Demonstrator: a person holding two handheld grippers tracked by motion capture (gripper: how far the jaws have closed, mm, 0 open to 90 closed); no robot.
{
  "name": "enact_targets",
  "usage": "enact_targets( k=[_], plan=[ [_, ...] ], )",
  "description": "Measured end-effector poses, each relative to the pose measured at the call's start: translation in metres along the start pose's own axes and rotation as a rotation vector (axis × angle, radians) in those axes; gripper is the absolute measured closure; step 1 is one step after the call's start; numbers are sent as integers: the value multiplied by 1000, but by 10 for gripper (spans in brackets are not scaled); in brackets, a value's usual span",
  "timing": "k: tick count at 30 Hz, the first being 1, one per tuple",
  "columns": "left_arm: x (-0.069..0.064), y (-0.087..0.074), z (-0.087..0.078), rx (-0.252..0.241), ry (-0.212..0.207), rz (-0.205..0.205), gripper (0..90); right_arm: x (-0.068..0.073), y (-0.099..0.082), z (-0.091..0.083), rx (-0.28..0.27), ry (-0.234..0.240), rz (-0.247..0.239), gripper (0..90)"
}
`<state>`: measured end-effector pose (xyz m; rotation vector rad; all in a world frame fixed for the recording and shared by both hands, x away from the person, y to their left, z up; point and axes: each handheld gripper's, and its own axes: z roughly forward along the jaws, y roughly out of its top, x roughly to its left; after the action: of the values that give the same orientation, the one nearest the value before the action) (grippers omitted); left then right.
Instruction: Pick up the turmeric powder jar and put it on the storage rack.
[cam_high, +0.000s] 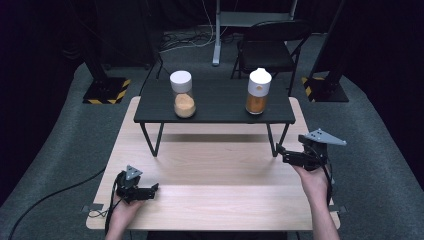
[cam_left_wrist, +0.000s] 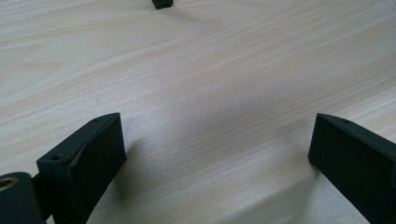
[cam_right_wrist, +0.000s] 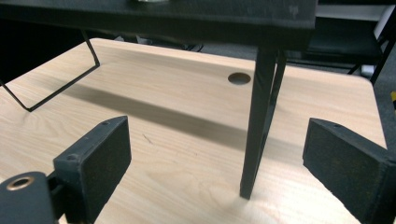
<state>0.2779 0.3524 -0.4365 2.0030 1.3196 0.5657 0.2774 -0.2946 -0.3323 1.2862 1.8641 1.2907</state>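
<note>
On the small black shelf-like stand (cam_high: 215, 102) at the far side of the table (cam_high: 215, 200) wait two jars: the left jar (cam_high: 183, 95), clear with a flat white lid and pale tan powder low inside, and the right jar (cam_high: 258, 91), clear with a domed white cap and deeper orange contents. Both stand upright, well apart, neither touched. Nearer the person, the left tool (cam_high: 145, 192) rests low on the pale wood, jaws spread wide and empty; the right tool (cam_high: 285, 154) hovers by the stand's right front leg (cam_right_wrist: 259, 121), jaws likewise spread on nothing. My guess is the right jar comes first. To do it well — lift clear of that thin metal leg, approach level with the jar's body, and close on the glassy wall below the cap, since a smooth round surface may slip against the flat matte pads.
</note>
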Motion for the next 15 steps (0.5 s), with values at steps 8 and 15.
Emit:
enact_targets(
  k=[8,15],
  plan=[
    [0,0,0,0,0,0,33,2,-17,-1,9,-13,-3,70],
    [0,0,0,0,0,0,33,0,-32,0,23,-18,10,70]
  ],
)
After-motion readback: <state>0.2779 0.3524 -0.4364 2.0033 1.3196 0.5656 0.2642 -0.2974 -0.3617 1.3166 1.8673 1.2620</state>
